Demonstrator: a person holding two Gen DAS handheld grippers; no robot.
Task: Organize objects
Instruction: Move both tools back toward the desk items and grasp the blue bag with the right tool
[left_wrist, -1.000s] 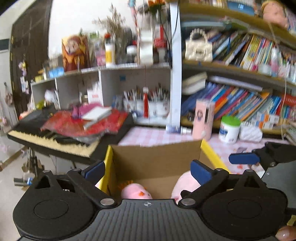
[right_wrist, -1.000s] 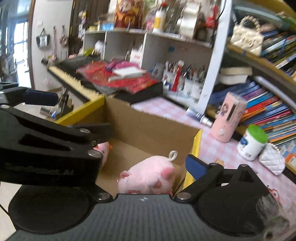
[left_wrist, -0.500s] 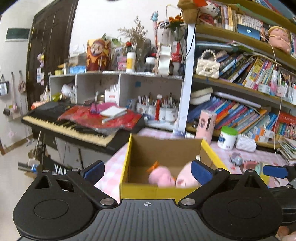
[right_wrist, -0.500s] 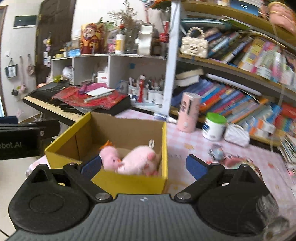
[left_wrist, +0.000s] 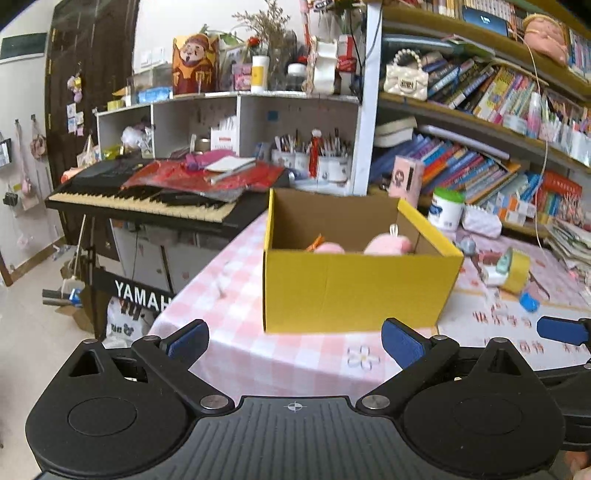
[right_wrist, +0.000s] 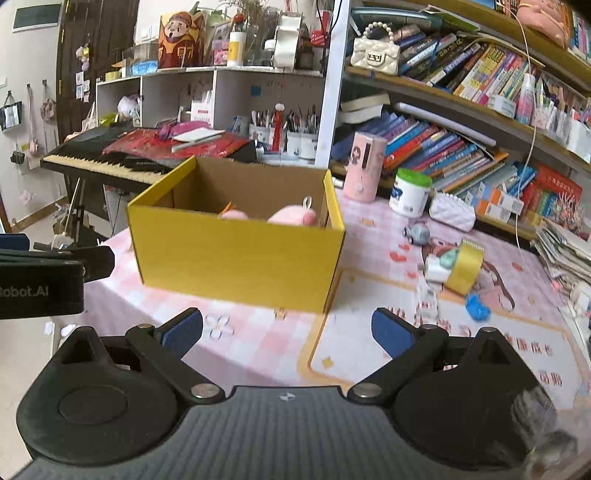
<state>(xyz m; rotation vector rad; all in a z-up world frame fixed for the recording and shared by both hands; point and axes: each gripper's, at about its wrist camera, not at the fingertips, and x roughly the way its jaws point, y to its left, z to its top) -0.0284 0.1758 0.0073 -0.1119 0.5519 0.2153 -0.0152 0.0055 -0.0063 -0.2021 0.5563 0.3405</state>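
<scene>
A yellow cardboard box (left_wrist: 351, 288) (right_wrist: 236, 258) stands on the pink checked tablecloth (left_wrist: 240, 332). Two pink plush toys (left_wrist: 388, 244) (right_wrist: 293, 215) lie inside it, only their tops showing over the rim. My left gripper (left_wrist: 295, 341) is open and empty, held back from the box's near wall. My right gripper (right_wrist: 286, 332) is also open and empty, in front of the box's right corner. Loose items lie right of the box: a yellow tape roll (right_wrist: 463, 267), a small blue piece (right_wrist: 477, 307) and a grey toy (right_wrist: 416, 233).
A black keyboard (left_wrist: 147, 195) with red cloth stands left of the table. Bookshelves (left_wrist: 480, 110) line the back. A pink canister (right_wrist: 364, 166), a green-lidded jar (right_wrist: 410, 192) and a white quilted pouch (right_wrist: 452, 212) stand behind the box. The left gripper body (right_wrist: 40, 284) shows at the left edge.
Both grippers have pulled back and away from the box, from above its inside to well in front of it. The plush toys stay in the box.
</scene>
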